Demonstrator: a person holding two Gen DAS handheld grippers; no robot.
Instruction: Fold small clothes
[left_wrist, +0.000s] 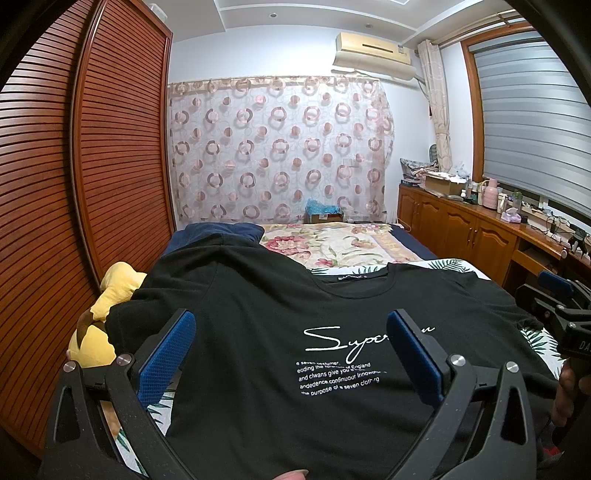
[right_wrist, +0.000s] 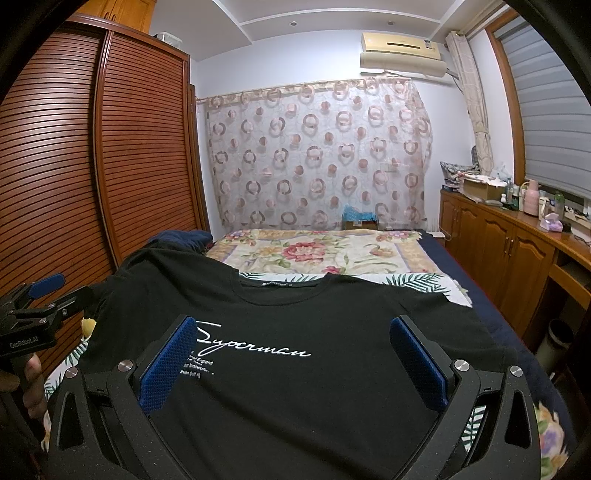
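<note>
Black T-shirt (left_wrist: 258, 332) partly overlies yellow plush toy (left_wrist: 99, 325) beside wardrobe (left_wrist: 55, 184)

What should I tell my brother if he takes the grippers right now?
Left gripper: jaws open, holding nothing, over the shirt.
Right gripper: jaws open, holding nothing, also over the shirt.
The black shirt lies spread face up on the bed, collar at the far end; its left sleeve drapes over a yellow plush.
Done: shirt laid out.
Left: every fold.

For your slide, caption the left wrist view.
Open left gripper poised over a black T-shirt spread on the bed.
</note>
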